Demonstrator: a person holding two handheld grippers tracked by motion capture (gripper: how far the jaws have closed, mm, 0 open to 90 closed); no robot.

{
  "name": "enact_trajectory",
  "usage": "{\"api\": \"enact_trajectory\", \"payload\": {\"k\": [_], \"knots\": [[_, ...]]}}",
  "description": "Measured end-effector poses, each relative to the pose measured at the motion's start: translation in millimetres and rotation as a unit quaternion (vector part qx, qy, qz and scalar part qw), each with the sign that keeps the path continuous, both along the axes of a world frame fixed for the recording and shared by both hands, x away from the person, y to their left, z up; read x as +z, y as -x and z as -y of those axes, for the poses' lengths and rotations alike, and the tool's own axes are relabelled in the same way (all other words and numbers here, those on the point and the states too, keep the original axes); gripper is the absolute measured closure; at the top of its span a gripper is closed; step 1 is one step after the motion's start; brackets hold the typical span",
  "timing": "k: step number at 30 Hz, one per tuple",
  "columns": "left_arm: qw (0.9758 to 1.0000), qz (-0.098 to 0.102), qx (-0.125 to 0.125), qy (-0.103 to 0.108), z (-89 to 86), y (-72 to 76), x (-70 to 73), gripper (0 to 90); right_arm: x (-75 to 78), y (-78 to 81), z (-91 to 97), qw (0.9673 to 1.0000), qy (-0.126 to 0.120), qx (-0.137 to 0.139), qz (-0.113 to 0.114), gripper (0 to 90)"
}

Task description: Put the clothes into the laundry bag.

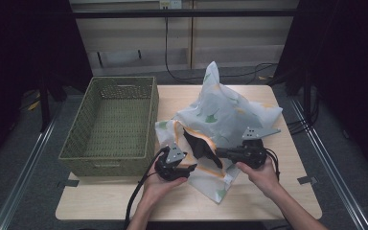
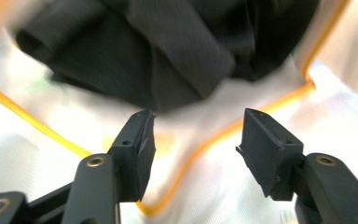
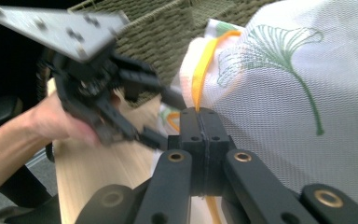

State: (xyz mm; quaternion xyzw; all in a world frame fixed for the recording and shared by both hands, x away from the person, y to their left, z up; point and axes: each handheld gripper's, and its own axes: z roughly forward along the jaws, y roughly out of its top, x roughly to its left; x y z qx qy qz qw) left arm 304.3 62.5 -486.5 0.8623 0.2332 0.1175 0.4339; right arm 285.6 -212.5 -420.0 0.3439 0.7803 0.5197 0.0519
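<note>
A white mesh bag (image 1: 225,108) printed with green leaves and edged in orange lies on the table, its mouth toward me. A dark garment (image 1: 199,143) shows in that mouth. My right gripper (image 1: 219,153) is shut on the bag's orange edge (image 3: 203,65); the strip runs between the closed jaws of the right gripper (image 3: 204,116). My left gripper (image 1: 191,168) stands open at the bag's near left. In the left gripper view, the left gripper (image 2: 196,140) hovers over white mesh and the orange edge (image 2: 223,135), with the dark garment (image 2: 168,51) just beyond. Nothing is pinched there.
A woven green basket (image 1: 115,122) stands at the table's left, close beside the bag, and looks empty inside. The wooden table (image 1: 268,196) has bare room along its front edge and right side. Cables trail from both grippers toward me.
</note>
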Motion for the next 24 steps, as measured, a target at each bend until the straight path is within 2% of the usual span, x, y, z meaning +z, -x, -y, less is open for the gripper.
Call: {"api": "enact_trajectory", "payload": {"k": [1,2,3,4,5,6,7,8,9,10,11,12,14,16,17,18,19,21,22,23,24], "knots": [[0.9999,-0.006,-0.007,-0.014,0.6,0.1,-1.5,43.7,0.5,-1.2,-3.0,1.0000,0.000,0.004,-0.001,90.0],[0.9998,-0.007,-0.011,-0.016,1.7,0.4,-4.0,41.9,1.3,-1.8,-6.2,1.0000,0.000,0.005,0.001,90.0],[0.9994,-0.010,-0.015,-0.031,2.9,0.9,-5.9,42.0,1.8,-2.2,-9.4,0.9999,-0.002,0.011,-0.001,90.0],[0.9992,-0.007,-0.017,-0.035,3.9,0.6,-8.0,43.0,1.8,-1.7,-14.3,0.9995,-0.001,0.030,-0.003,90.0],[0.9987,-0.004,-0.011,-0.049,4.7,1.9,-8.1,44.1,1.3,-0.5,-17.4,0.9991,0.001,0.042,-0.004,90.0],[0.9986,0.001,-0.016,-0.051,5.2,1.9,-10.0,45.4,-0.2,1.5,-21.4,0.9983,0.001,0.057,-0.011,90.0],[0.9973,0.003,-0.015,-0.071,6.0,2.7,-11.2,49.8,-2.7,3.5,-25.1,0.9968,-0.002,0.077,-0.020,90.0],[0.9968,0.009,-0.012,-0.079,6.8,2.9,-14.0,53.4,-6.2,6.4,-29.6,0.9949,0.003,0.096,-0.028,90.0],[0.9976,0.007,-0.020,-0.065,4.9,2.5,-16.5,55.4,-8.6,8.1,-32.1,0.9938,0.008,0.106,-0.032,90.0],[0.9987,-0.006,-0.012,-0.049,4.9,2.8,-17.7,60.6,-12.5,10.2,-34.9,0.9924,0.013,0.116,-0.040,90.0],[0.9984,-0.012,-0.020,-0.052,2.0,0.5,-17.2,62.7,-14.6,11.0,-36.0,0.9916,0.016,0.120,-0.045,90.0],[0.9989,-0.020,-0.017,-0.039,1.7,0.9,-18.6,67.7,-17.3,11.5,-37.0,0.9904,0.022,0.127,-0.048,90.0],[0.9989,-0.033,-0.019,-0.028,1.6,1.1,-19.3,74.8,-23.3,11.0,-37.3,0.9895,0.036,0.128,-0.056,90.0],[0.9987,-0.029,-0.027,-0.031,3.9,2.6,-19.1,81.8,-31.5,8.1,-36.6,0.9885,0.051,0.126,-0.065,90.0],[0.9987,-0.032,-0.029,-0.028,5.3,3.7,-19.5,83.0,-37.5,5.4,-36.1,0.9876,0.067,0.122,-0.074,90.0],[0.9983,-0.032,-0.039,-0.028,7.2,4.6,-19.4,83.5,-41.3,3.6,-35.3,0.9876,0.073,0.116,-0.077,90.0],[0.9979,-0.036,-0.049,-0.021,11.3,6.9,-20.2,83.7,-45.5,1.6,-33.7,0.9876,0.078,0.108,-0.084,90.0],[0.9972,-0.035,-0.062,-0.025,18.7,11.5,-19.6,83.8,-50.6,-2.4,-29.5,0.9873,0.096,0.096,-0.083,90.0],[0.9963,-0.037,-0.074,-0.023,23.3,13.6,-19.9,83.8,-51.4,-4.0,-26.5,0.9877,0.100,0.086,-0.084,89.9],[0.9954,-0.035,-0.083,-0.030,29.6,16.0,-19.0,83.7,-52.1,-6.4,-22.4,0.9885,0.099,0.078,-0.084,90.0],[0.9952,-0.035,-0.086,-0.031,34.1,17.9,-18.5,83.7,-52.0,-8.5,-16.7,0.9897,0.097,0.065,-0.083,90.0]]}}
